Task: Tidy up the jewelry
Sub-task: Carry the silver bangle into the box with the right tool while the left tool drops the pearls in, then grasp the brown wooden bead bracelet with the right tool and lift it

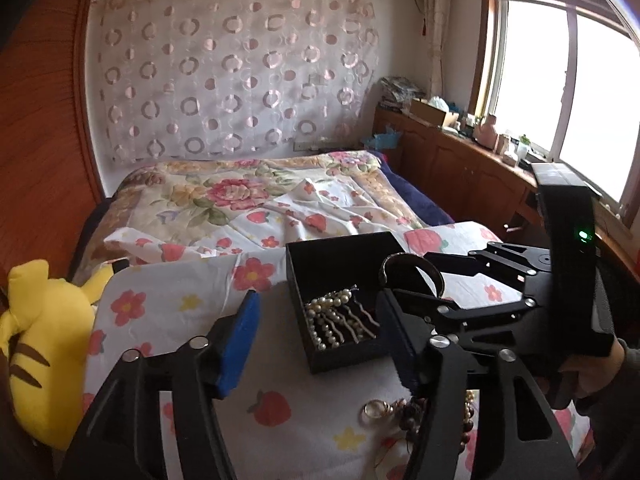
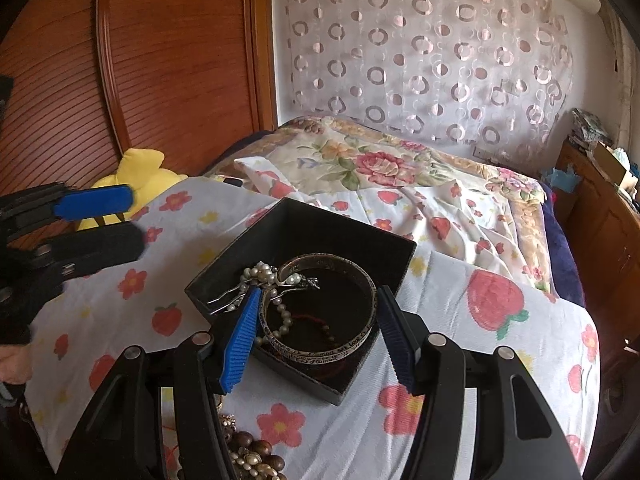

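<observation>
At the centre of the right wrist view, the bangle (image 2: 320,312) was held across its width between the blue pads of the right gripper (image 2: 318,334), over the black box (image 2: 404,256) containing a pearl strand (image 2: 262,274). The left gripper (image 1: 316,340) was seen wide open, holding nothing, at lower centre beside the box (image 1: 296,276). Loose jewelry (image 1: 380,410) lay on the floral sheet (image 1: 168,296) below.

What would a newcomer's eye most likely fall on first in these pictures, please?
Probably the engraved metal bangle between the right gripper pads, above the open black box that holds a pearl hairpin. Next, the yellow plush toy at the bed's left edge, beside the open left gripper.
</observation>
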Tool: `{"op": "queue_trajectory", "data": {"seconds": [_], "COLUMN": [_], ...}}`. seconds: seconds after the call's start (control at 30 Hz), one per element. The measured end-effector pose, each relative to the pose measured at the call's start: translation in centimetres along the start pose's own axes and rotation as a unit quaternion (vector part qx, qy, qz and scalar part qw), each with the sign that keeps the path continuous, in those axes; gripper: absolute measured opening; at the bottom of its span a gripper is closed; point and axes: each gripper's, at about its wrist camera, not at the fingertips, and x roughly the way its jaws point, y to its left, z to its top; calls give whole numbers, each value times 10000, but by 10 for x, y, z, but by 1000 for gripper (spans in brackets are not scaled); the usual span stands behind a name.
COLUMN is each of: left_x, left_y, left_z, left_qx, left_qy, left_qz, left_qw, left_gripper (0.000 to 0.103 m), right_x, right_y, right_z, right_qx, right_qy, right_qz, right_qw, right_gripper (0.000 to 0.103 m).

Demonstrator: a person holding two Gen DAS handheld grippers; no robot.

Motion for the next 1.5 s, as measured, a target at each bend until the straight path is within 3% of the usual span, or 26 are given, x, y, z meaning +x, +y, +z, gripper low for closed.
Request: {"op": "queue_trajectory", "data": {"seconds": [0.1,0.4,0.63,0.9,1.13,1.4,1.5], "left_x": [-6,-18,-32,-45,-55,-58,-57], "left_y": [5,16,8,1,-3,-6,-9], "left_z": [-8,-40,-70,-104,-123,-130,-131], "left_qx": [-76,-262,-142,-173,-209,-220,-188], "left_qy": [-63,-80,-122,-37,42,134,150], "left_qz": [49,74,152,134,123,79,70], "left_qw": [9999,9996,9997,9998,9997,9996,9997], "left_gripper": [71,85,93,95,95,95,95], "right_x": [-1,-31,-64,-67,-59,-46,-46], "right_y": [-1,-4,10,39,70,83,81], "right_z": [2,-4,-43,-94,-109,-117,-117], "right_qx": [27,13,-128,-421,-801,-1215,-1248], "right_qy": [-37,-233,-189,163,416,691,684], "right_qz": [20,100,369,668,854,491,353], "right_qw": [10000,9997,9991,9967,9923,9890,9892], "right_gripper": [61,61,62,62,36,30,18]}}
